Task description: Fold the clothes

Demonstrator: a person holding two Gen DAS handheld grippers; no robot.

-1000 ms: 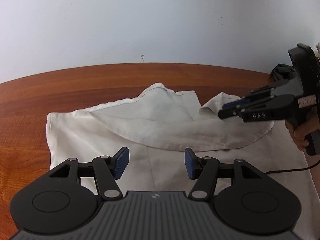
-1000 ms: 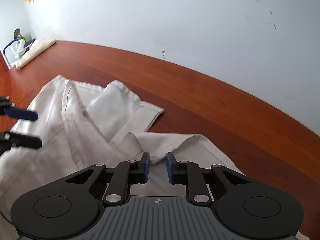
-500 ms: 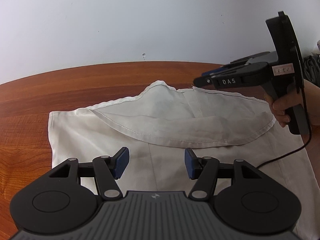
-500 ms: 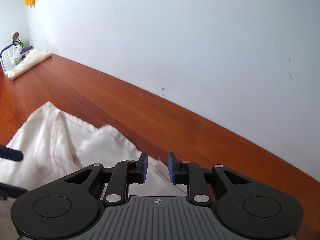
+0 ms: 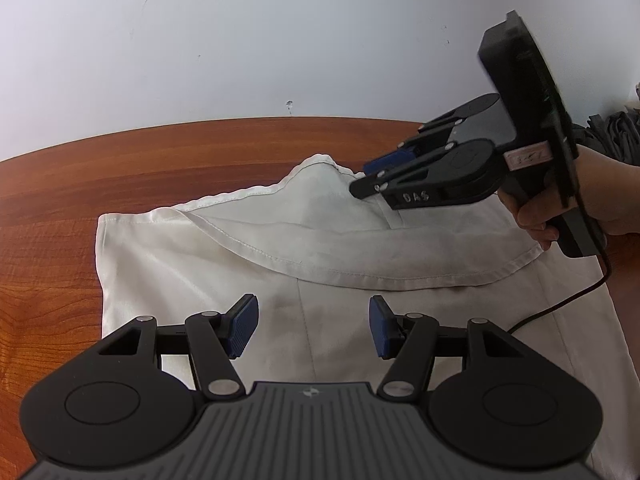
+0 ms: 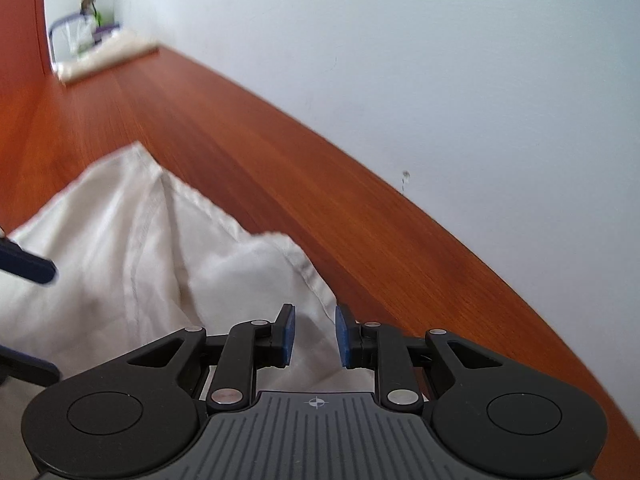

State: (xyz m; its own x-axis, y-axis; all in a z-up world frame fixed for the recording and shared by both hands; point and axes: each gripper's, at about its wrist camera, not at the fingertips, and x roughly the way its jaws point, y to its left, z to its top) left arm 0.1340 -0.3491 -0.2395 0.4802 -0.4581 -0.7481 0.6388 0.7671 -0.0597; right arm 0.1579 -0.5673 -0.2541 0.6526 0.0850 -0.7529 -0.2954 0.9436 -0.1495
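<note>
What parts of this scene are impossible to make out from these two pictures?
- White garment: in the left wrist view its near edge is hidden by the left gripper; its right side runs off the frame.
- Right gripper: whether cloth is pinched is unclear; its body hides the fabric below.
- Far clutter: right wrist view, blurred and too small.
- Grey cloth: cut off by the left view's edge.
</note>
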